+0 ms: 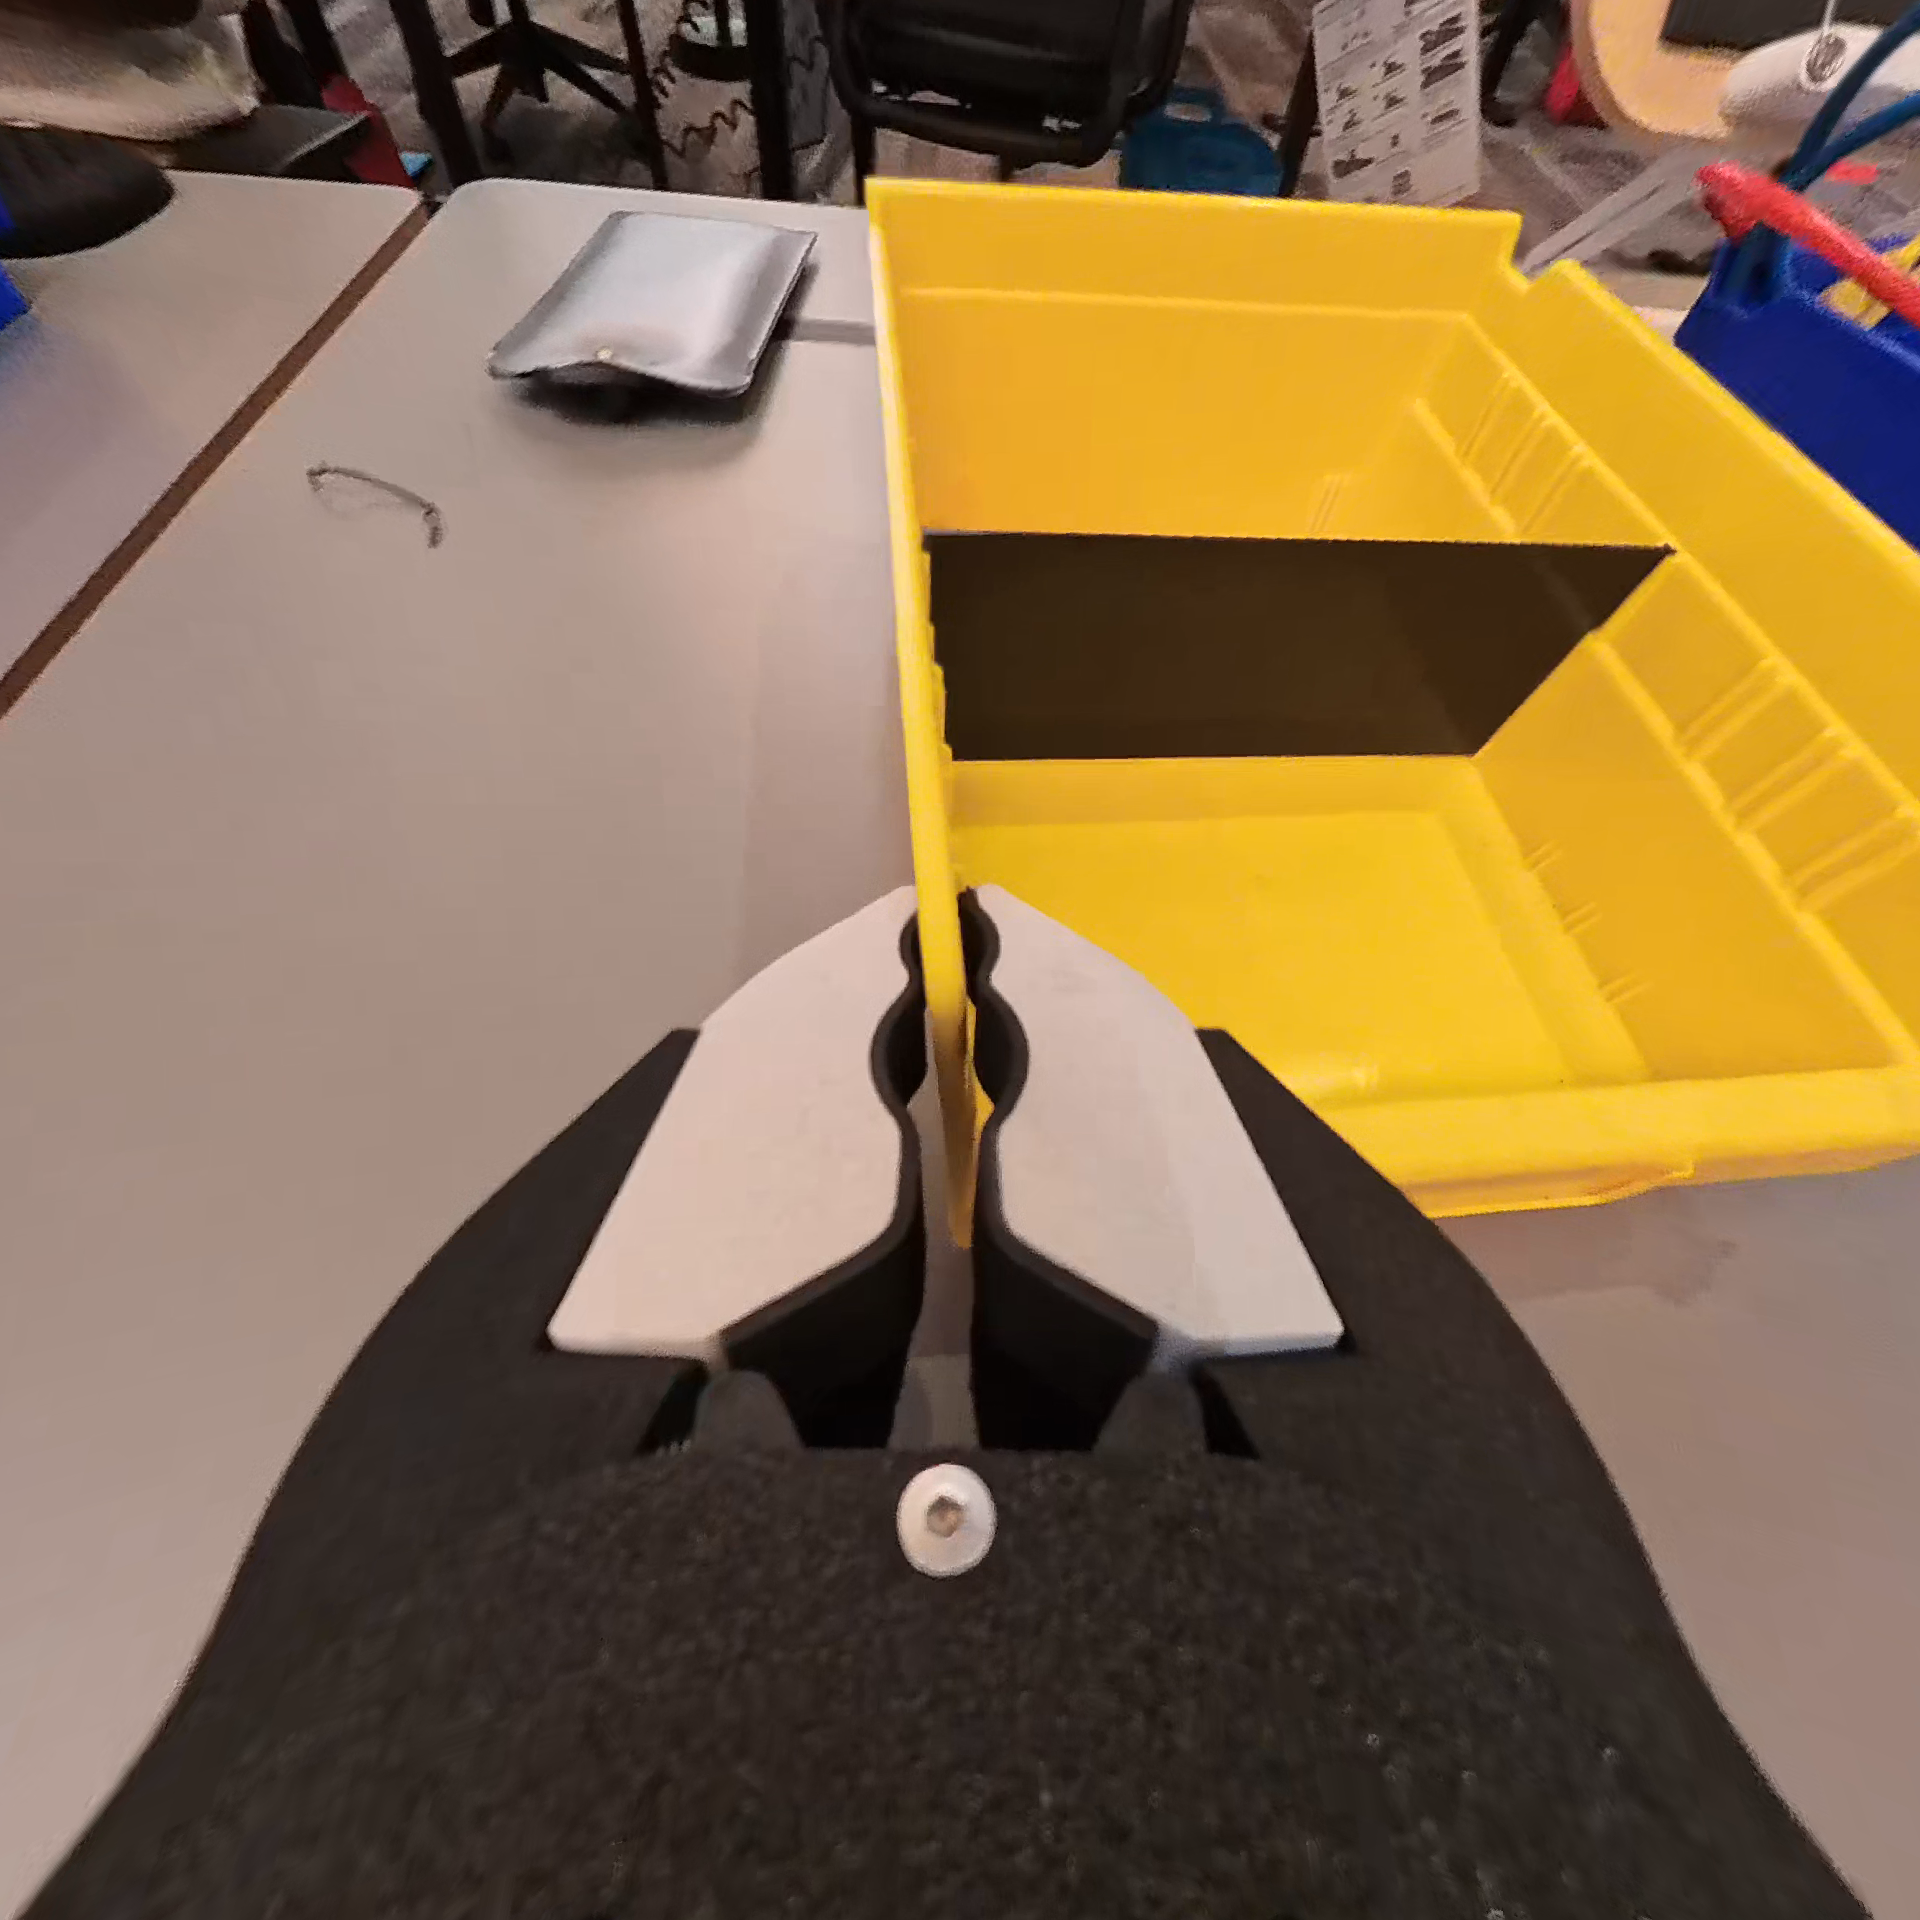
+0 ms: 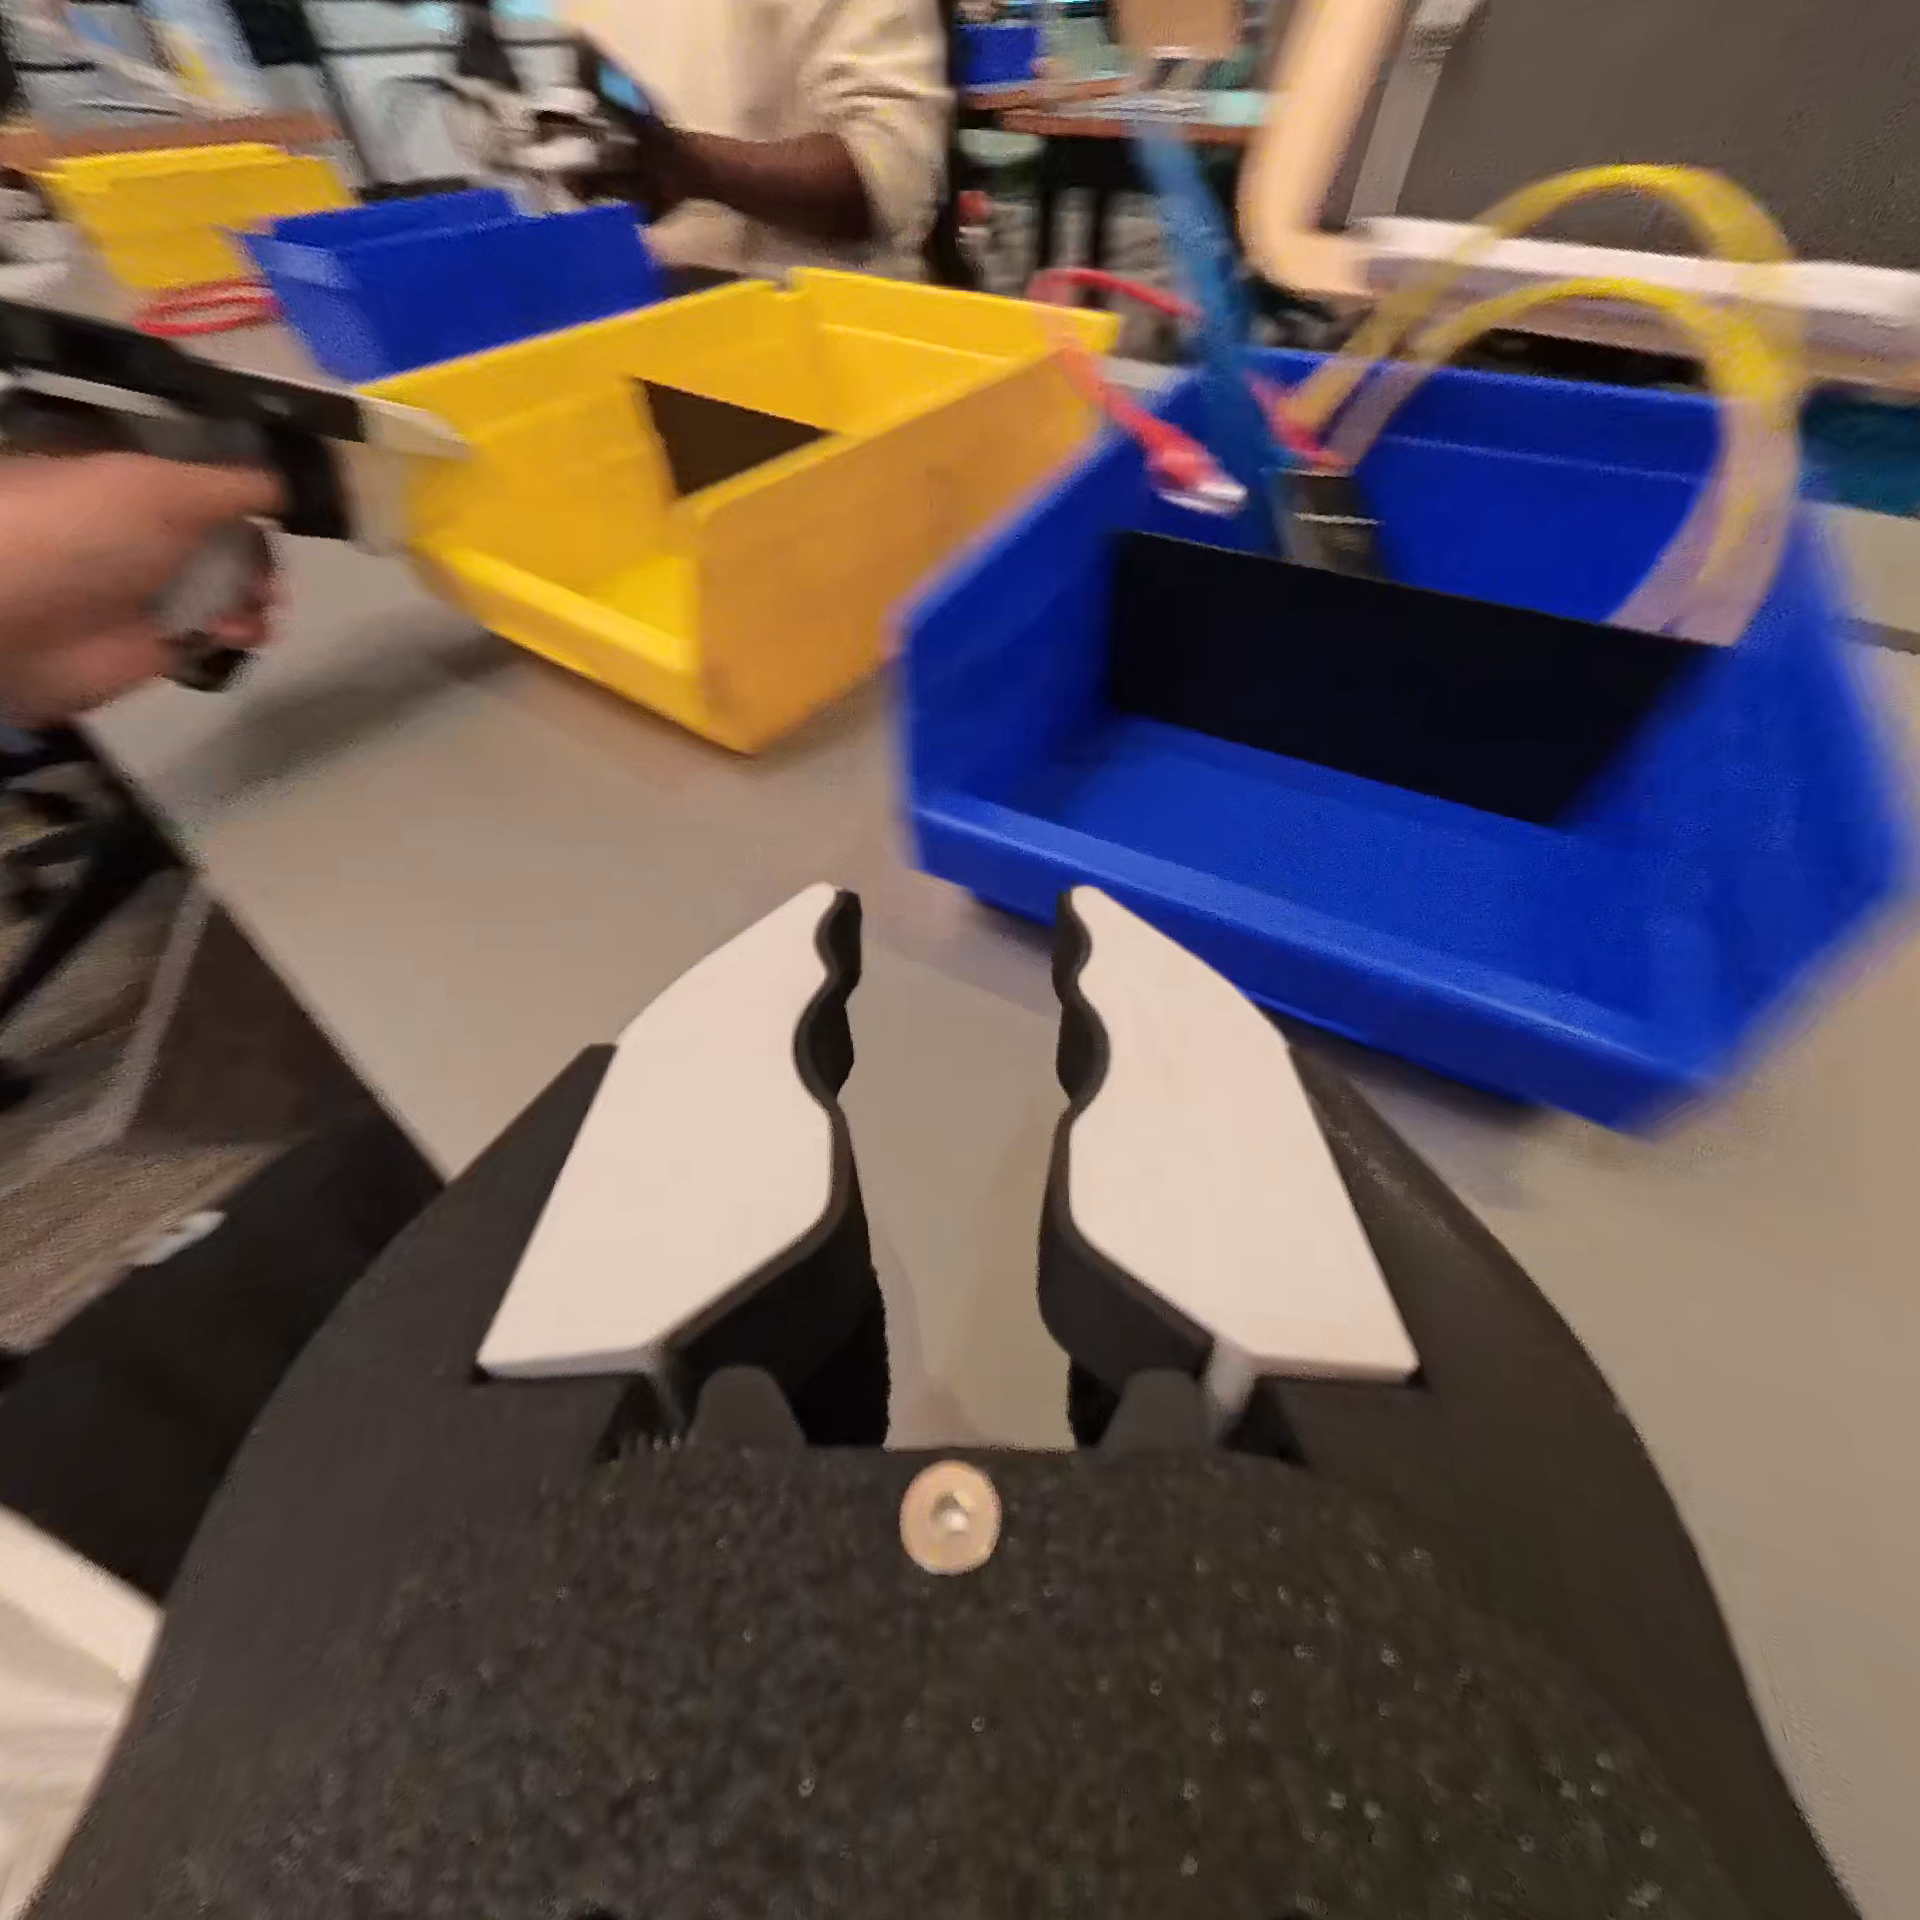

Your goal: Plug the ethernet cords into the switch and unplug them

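1. Your left tool (image 1: 943,914) pinches the yellow bin (image 1: 1351,935) wall; your right tool (image 2: 956,935) hangs open, empty.
2. Ethernet cords (image 2: 1184,468) droop over the blue bin (image 2: 1351,935), upper right: limp, light; pinch the rigid plug, mind its brittle clip.

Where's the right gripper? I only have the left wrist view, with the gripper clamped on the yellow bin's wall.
Observer: The right gripper is open and holds nothing. It hangs over the table, just short of the blue bin.
Operator: Where are the cords?
Observer: In that blue bin, behind its black divider: a red cord, a blue cord and yellow cords stick up. The picture is blurred.
Operator: Anyone else nearby?
Observer: Yes, a person in a light shirt stands beyond the yellow bin.
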The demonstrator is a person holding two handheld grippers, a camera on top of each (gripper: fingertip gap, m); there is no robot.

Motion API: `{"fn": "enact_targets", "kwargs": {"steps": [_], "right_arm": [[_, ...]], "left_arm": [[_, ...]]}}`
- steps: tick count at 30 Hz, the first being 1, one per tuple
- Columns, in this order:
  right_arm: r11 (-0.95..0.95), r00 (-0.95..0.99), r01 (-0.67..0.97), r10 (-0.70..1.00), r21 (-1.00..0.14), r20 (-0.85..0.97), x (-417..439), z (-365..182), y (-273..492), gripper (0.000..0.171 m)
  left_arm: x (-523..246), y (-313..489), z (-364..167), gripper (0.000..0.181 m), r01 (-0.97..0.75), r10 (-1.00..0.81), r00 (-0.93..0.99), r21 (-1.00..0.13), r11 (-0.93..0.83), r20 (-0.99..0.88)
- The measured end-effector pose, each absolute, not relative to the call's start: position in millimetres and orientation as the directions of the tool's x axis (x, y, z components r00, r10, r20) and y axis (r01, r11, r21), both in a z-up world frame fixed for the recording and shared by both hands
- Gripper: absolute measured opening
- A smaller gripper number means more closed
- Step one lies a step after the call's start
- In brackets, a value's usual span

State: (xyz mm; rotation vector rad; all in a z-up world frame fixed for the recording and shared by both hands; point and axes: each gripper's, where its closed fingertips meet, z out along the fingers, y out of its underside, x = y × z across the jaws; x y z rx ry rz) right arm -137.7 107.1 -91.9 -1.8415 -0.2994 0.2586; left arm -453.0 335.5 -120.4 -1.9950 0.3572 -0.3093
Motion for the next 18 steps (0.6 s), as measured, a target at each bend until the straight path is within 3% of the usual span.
{"fn": "enact_targets", "kwargs": {"steps": [3, 6, 11, 14, 18], "right_arm": [[-0.317, 0.9, 0.095, 0.433, -0.944, -0.055, -227, -102, 127, 0.04], [-0.356, 0.925, 0.091, 0.376, -0.93, -0.053, -271, -115, 159, 0.037], [-0.406, 0.961, 0.072, 0.273, -0.911, -0.046, -292, -130, 197, 0.029], [-0.452, 0.973, 0.085, 0.23, -0.888, -0.025, -285, -129, 197, 0.006], [-0.433, 0.955, 0.098, 0.294, -0.896, -0.037, -296, -106, 185, 0.005]], "left_arm": [[-462, 296, -121, 0.003, -0.123, -0.333, 0.942, -0.892, -0.434, 0.032], [-470, 258, -121, 0.003, -0.072, -0.255, 0.965, -0.882, -0.466, 0.056], [-475, 212, -121, 0.004, -0.055, -0.208, 0.977, -0.892, -0.449, 0.045], [-477, 186, -118, 0.007, 0.008, -0.182, 0.978, -0.889, -0.457, 0.102], [-486, 161, -89, 0.006, 0.012, -0.1, 0.994, -0.938, -0.346, 0.05]]}}
